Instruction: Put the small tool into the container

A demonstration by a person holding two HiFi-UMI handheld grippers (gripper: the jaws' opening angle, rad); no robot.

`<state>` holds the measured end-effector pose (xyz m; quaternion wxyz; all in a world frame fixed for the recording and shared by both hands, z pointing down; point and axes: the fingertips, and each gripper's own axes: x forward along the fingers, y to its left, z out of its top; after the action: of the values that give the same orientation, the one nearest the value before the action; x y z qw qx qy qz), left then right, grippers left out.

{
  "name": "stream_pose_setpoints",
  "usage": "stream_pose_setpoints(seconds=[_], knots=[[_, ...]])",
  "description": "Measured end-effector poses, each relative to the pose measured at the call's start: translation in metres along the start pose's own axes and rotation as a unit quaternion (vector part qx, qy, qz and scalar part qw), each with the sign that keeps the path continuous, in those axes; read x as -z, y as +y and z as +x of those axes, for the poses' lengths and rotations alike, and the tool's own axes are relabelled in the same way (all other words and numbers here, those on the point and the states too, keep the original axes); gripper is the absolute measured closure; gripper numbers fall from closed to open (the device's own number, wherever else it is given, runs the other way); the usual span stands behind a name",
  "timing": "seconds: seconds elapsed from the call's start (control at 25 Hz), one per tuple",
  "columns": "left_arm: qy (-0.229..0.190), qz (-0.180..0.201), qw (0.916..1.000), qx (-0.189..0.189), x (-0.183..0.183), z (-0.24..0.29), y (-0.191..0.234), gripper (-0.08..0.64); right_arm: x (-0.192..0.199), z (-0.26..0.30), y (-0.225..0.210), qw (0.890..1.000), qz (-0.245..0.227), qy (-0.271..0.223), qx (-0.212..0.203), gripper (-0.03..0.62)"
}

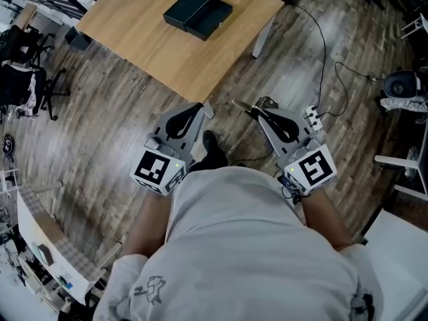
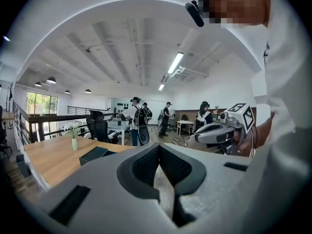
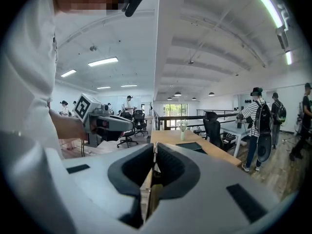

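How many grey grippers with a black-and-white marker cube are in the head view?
2. The left grey gripper is left of centre, its tips near a corner of the light wooden table; the right grey gripper is right of centre. None seems hidden.

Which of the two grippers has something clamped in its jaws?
The right gripper: the thin small tool sticks out of its jaws. The left gripper has its jaws together on nothing.

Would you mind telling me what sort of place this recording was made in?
Most likely an open-plan office or workshop loft: a wooden table on a plank floor, an office chair, strip lights on a high white ceiling, and people standing among desks.
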<state>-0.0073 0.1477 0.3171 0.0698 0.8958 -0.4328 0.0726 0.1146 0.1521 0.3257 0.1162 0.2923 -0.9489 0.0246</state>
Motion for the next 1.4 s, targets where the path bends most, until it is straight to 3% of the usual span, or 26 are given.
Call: stream_pose_setpoints(seconds=[0.44, 0.68, 1.08, 1.4], knots=[[-0.012, 0.006, 0.9995, 0.029, -0.022, 0.017, 0.094, 0.554, -0.034, 0.080, -0.040, 0.999, -0.009, 0.000, 0.049, 0.562], [-0.019, 0.007, 0.9990, 0.040, -0.029, 0.022, 0.121, 0.554, -0.043, 0.109, -0.048, 0.998, -0.007, 0.001, 0.062, 0.563], [-0.017, -0.004, 0.9996, 0.024, -0.027, 0.028, 0.155, 0.554, -0.047, 0.148, -0.064, 0.999, -0.015, 0.011, 0.047, 0.563], [-0.011, -0.013, 0.9998, -0.009, -0.029, 0.051, 0.170, 0.554, -0.047, 0.178, -0.093, 1.000, -0.016, 0.008, 0.004, 0.563]])
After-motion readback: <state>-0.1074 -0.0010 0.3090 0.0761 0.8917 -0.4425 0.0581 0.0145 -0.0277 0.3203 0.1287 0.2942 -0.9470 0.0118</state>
